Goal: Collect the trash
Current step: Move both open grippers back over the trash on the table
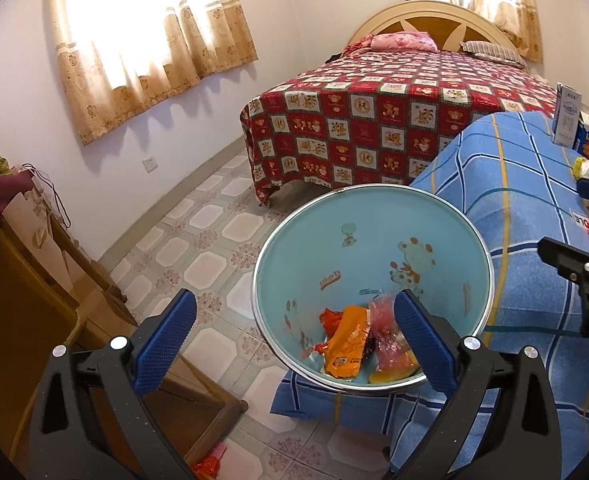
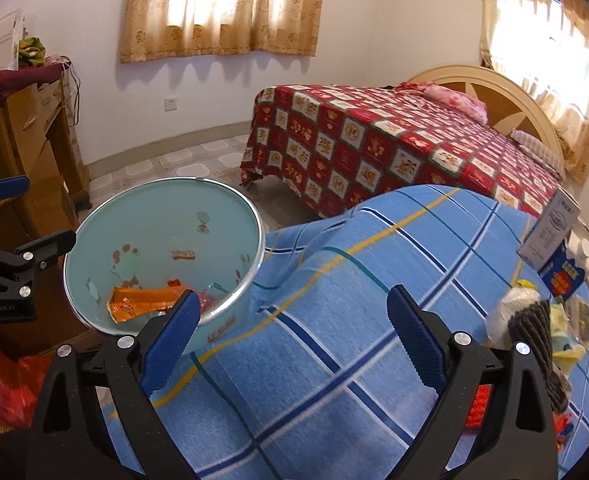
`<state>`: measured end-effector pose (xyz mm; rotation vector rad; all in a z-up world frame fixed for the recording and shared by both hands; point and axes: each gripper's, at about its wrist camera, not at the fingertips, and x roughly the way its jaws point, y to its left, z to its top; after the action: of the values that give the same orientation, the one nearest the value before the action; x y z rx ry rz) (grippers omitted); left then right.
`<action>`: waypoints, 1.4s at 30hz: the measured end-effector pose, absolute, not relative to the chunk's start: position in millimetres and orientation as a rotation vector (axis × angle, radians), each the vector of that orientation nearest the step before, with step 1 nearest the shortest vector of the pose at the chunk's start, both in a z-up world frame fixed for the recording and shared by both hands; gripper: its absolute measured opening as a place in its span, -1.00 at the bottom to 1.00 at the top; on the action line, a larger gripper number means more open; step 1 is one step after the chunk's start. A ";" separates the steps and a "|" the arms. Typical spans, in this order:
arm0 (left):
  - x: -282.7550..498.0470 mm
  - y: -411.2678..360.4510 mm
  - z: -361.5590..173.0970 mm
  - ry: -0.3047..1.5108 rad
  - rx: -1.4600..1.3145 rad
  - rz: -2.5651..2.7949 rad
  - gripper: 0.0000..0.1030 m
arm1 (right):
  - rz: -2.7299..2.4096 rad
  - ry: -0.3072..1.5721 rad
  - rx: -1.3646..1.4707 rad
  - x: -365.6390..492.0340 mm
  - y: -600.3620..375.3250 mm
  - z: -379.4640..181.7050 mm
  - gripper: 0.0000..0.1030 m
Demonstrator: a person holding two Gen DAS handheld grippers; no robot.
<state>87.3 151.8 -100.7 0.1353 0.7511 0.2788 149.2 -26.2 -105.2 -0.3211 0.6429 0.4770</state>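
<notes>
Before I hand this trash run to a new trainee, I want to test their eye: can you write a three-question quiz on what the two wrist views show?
1. True or false: the left gripper holds a wrapper between its fingers.
2. Where does the orange wrapper lie? A) on the floor tiles B) inside the light blue bin C) on the red patterned bed
3. In a few words: what covers the surface under the right gripper?

Key
1. False. Both grippers are open and hold nothing.
2. B. It lies at the bottom with other wrappers.
3. A blue checked cloth, with more clutter at its right end.
</notes>
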 end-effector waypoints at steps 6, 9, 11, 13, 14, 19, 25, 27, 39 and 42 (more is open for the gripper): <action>89.9 144.0 -108.9 0.788 0.138 0.256 0.88 | 0.435 0.613 -0.345 130.5 -48.1 -99.4 0.83; 91.4 136.1 -115.8 0.811 0.140 0.238 0.88 | 0.406 0.596 -0.331 121.3 -65.2 -93.2 0.86; 93.0 130.9 -119.7 0.828 0.136 0.223 0.88 | 0.392 0.588 -0.313 115.9 -78.4 -89.3 0.86; 92.8 117.2 -123.7 0.836 0.148 0.170 0.88 | 0.353 0.578 -0.284 110.1 -101.3 -84.9 0.86; 92.4 110.0 -124.9 0.834 0.166 0.164 0.88 | 0.341 0.576 -0.276 108.2 -107.4 -83.9 0.86; 96.4 78.1 -127.9 0.831 0.191 0.109 0.88 | 0.184 0.578 -0.160 101.2 -185.0 -78.9 0.86; 109.0 33.9 -124.3 0.792 0.223 0.044 0.88 | -0.038 0.631 -0.051 108.4 -269.1 -87.2 0.86; 113.7 18.4 -121.8 0.782 0.227 0.021 0.88 | -0.085 0.655 -0.024 110.3 -290.6 -93.3 0.86; 138.4 -39.5 -121.7 0.748 0.236 -0.023 0.88 | -0.068 0.796 0.011 130.0 -331.2 -125.9 0.57; 138.7 -41.7 -123.5 0.747 0.248 -0.028 0.88 | -0.050 0.806 0.014 131.3 -329.9 -127.6 0.57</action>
<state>138.7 -41.7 -123.5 0.2484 0.7470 -0.0278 131.3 -329.9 -127.6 0.0144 0.8057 -0.0498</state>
